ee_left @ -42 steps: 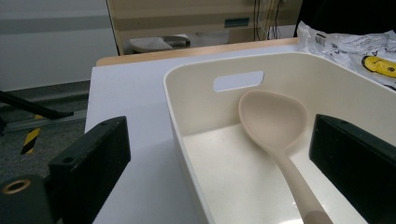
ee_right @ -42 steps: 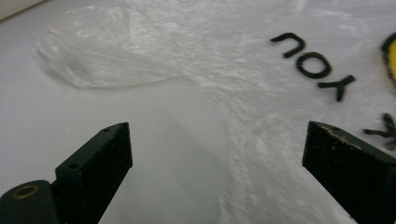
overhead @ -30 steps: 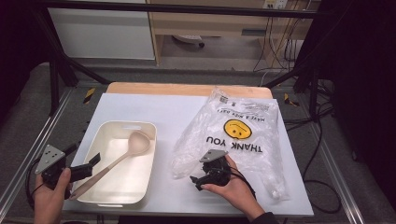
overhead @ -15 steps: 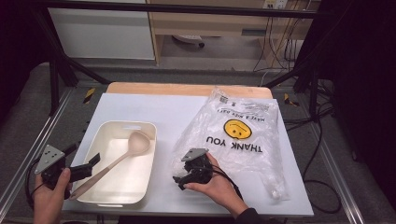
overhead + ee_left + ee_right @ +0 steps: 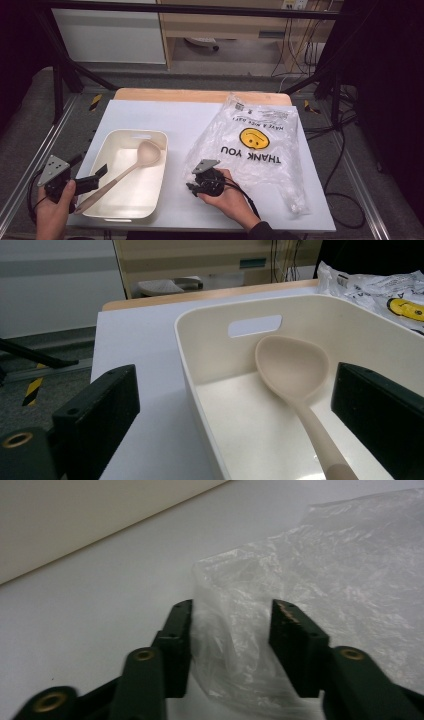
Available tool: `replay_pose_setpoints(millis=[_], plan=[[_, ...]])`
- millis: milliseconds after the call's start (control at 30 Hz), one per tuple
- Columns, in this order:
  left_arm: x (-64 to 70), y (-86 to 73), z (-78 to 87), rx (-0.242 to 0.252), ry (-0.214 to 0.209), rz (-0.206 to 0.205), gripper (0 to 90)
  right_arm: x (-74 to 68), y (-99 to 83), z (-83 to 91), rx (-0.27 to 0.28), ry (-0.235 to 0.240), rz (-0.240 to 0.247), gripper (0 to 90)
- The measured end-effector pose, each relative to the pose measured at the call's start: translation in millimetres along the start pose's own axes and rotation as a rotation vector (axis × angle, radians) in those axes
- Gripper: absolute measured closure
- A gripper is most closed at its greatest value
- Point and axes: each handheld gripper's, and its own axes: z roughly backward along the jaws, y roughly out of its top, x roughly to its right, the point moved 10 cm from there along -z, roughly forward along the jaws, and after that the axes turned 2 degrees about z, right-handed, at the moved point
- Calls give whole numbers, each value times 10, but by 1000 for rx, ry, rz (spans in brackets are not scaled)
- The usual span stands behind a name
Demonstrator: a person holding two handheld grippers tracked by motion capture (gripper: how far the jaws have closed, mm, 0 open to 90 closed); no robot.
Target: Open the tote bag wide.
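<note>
Plastic fills the gap of my right gripper (image 5: 230, 650): its jaws stand apart around a bunched corner of the clear bag (image 5: 260, 150), not yet pinching. The bag, printed with a yellow smiley, spreads toward two o'clock on the white surface (image 5: 170, 115). My left gripper (image 5: 92, 177), spread wide, sits at nine o'clock by the cream bin (image 5: 150, 137) holding a ladle (image 5: 145, 155). Bare surface lies at twelve.
</note>
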Motion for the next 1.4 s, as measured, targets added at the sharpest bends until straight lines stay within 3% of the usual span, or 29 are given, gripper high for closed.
replay_pose_setpoints(millis=[167,233,667,933,1100,1233,1400], plan=[[-7,2,4,3,2,2,49,81,40,-5,25,4,-54,814],[-10,3,2,4,2,4,49,119,65,3,37,-2,-76,856],[-8,5,2,6,0,4,49,320,470,-96,118,-39,-175,866],[-2,15,3,13,-6,11,49,506,668,-310,111,-89,-217,866],[-10,14,7,11,-6,10,49,509,734,-443,105,-95,-224,843],[-12,16,10,12,-6,13,49,531,771,-483,111,-96,-234,768],[-11,20,12,15,-5,13,49,502,794,-429,110,-75,-241,509]])
